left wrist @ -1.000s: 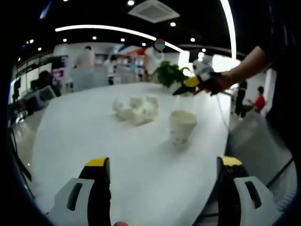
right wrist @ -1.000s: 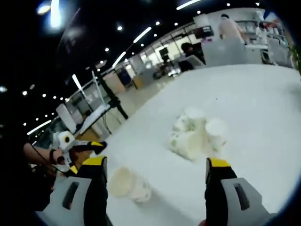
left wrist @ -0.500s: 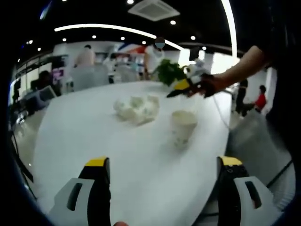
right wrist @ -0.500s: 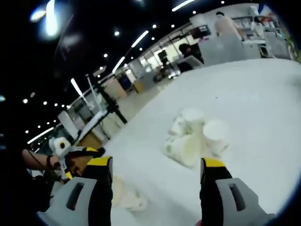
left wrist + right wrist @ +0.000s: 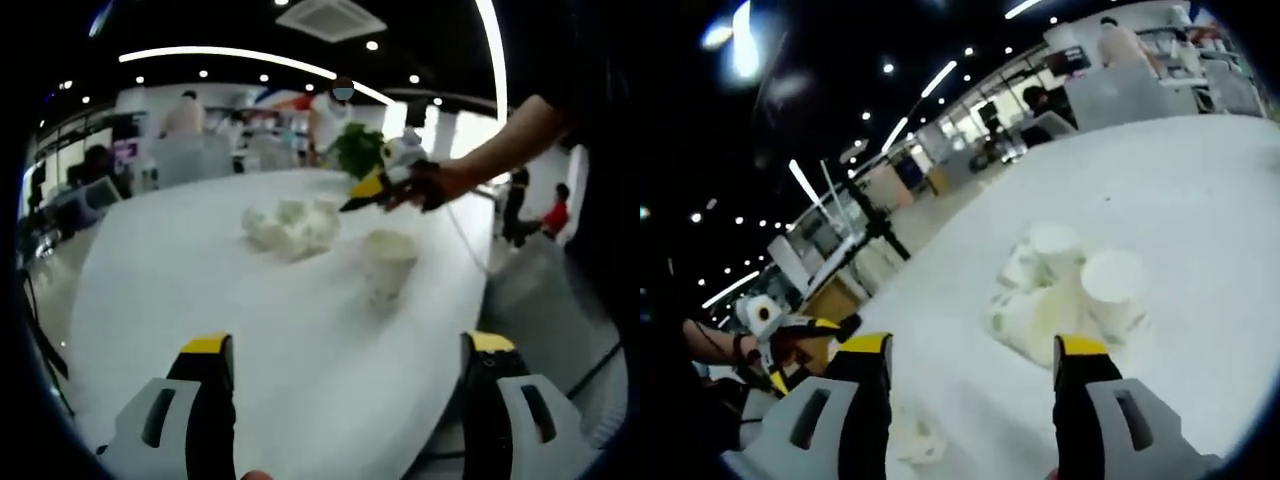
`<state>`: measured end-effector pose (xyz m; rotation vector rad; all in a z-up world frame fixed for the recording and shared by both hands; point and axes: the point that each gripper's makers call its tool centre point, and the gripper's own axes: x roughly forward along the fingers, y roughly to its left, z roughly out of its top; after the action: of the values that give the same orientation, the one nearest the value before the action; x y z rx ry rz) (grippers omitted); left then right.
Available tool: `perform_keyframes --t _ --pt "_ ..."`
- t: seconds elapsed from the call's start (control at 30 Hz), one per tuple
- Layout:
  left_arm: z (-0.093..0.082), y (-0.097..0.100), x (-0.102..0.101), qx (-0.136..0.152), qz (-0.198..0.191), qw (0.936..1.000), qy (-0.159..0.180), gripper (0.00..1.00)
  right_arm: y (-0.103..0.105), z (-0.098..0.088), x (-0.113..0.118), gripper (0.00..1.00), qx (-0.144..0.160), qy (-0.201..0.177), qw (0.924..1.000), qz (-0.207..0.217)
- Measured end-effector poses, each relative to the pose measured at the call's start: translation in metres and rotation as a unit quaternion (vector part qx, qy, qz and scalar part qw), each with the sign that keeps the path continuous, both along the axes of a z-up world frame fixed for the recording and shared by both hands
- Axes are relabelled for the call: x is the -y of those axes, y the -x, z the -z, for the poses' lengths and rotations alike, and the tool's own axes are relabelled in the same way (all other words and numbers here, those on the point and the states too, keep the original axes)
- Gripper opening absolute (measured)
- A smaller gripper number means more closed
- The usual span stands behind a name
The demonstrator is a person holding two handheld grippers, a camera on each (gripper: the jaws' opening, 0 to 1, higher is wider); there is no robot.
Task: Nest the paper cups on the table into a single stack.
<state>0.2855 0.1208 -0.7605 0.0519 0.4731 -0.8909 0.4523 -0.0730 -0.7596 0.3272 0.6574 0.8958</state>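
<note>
A single white paper cup [image 5: 388, 262] stands upright on the white table [image 5: 200, 290], right of the middle in the left gripper view. Behind it to the left lies a loose pile of paper cups [image 5: 290, 225]. My left gripper [image 5: 347, 352] is open, low and well short of the single cup. A hand holds my right gripper [image 5: 362, 190] in the air above the cup, pointed at the pile. In the right gripper view the right gripper [image 5: 972, 352] is open, the pile [image 5: 1060, 295] lies ahead of it, and the single cup [image 5: 912, 442] peeks out low between the jaws. The left gripper [image 5: 790, 335] shows at far left.
A green plant [image 5: 355, 150] stands at the table's far end. Several people stand or sit behind it and to the right. The table's curved edge [image 5: 480, 290] runs close to the single cup on the right. A tripod [image 5: 865, 225] stands beyond the table.
The right gripper has travelled from beside the single cup over it toward the pile. The pile now looms larger in its view. The left gripper has held still.
</note>
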Motion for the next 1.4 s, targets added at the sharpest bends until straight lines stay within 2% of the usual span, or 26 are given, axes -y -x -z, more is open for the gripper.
perform_keyframes --t 0.3,0.57,1.17,1.4 --pt "0.0 -0.001 0.0 -0.001 -0.001 1.0 -0.001 0.92 -0.009 0.006 -0.005 0.54 -0.002 -0.014 0.9998 0.014" --pt "0.001 -0.001 0.004 -0.002 0.004 1.0 -0.002 0.92 -0.015 0.013 -0.01 0.49 0.0 -0.006 0.9998 0.02" --pt "0.002 0.009 0.004 -0.009 0.007 0.9999 -0.005 0.92 -0.02 0.023 -0.014 0.4 0.001 0.004 0.9998 0.018" --pt "0.003 0.01 0.003 -0.011 0.006 0.9999 -0.007 0.92 -0.018 0.026 -0.018 0.32 0.004 0.005 0.9999 0.008"
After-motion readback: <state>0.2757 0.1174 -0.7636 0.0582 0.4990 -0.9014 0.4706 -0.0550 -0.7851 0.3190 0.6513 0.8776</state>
